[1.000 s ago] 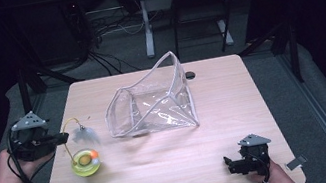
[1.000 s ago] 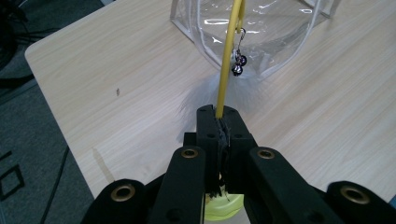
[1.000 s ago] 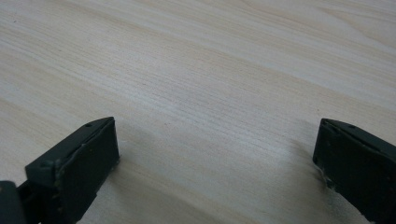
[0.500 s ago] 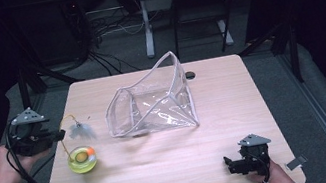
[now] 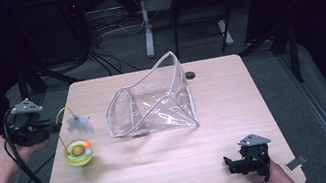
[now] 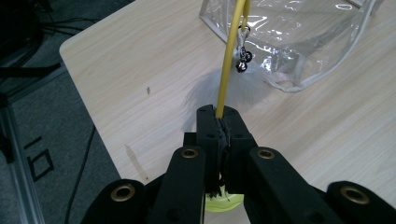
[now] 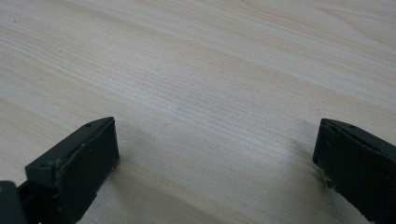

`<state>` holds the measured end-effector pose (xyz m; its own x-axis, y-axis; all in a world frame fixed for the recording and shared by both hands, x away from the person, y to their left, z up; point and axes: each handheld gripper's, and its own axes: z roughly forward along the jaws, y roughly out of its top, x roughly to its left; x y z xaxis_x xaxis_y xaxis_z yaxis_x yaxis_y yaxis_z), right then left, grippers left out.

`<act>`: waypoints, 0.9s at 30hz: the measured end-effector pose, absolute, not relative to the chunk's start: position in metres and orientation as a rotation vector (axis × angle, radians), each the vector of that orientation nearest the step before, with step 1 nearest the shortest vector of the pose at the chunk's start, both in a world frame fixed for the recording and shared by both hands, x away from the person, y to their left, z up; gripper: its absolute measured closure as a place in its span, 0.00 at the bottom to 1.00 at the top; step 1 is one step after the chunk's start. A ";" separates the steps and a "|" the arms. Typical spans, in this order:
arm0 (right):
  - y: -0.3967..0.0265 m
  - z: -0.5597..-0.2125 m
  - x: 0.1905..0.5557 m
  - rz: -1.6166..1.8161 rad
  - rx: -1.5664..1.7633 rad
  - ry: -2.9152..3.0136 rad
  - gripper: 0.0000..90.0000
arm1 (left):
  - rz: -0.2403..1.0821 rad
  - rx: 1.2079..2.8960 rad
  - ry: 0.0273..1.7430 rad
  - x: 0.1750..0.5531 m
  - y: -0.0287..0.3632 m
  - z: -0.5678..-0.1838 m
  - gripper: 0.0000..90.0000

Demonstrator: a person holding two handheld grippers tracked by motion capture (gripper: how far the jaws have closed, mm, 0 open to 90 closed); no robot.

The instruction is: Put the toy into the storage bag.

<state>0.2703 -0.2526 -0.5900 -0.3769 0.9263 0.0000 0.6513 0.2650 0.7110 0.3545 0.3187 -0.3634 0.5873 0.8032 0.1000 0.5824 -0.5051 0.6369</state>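
The left gripper [image 6: 218,112] has its jaws clamped on a thin yellow bendy wand [image 6: 229,60]. Just past the tips there's a fluffy grey-white feather tuft [image 6: 243,88] with two small dark bells [image 6: 243,60] hanging on the wand. Below the jaws sits the toy's lime-green round base with an orange ball [image 5: 79,151], resting on the light wooden table [image 5: 175,170]. Further ahead is a clear plastic zip pouch [image 5: 156,105], standing open. The right gripper [image 5: 232,165] rests on the table well apart, jaws spread wide with nothing between them.
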 end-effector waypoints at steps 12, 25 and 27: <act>-0.253 -0.590 0.270 0.888 1.429 2.123 0.00 | 0.532 2.297 1.130 0.374 0.321 -0.355 0.98; -0.253 -0.590 0.270 0.882 1.423 2.126 0.00 | 0.532 2.328 1.164 0.394 0.321 -0.343 0.98; -0.253 -0.590 0.270 0.880 1.426 2.128 0.00 | 0.525 2.340 1.163 0.397 0.320 -0.342 0.98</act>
<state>0.2703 -0.2530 -0.5898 -0.3790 0.9254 -0.0030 0.6529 0.2697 0.7078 0.3970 0.3202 -0.3420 0.5671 0.8138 0.1269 0.6332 -0.5293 0.5648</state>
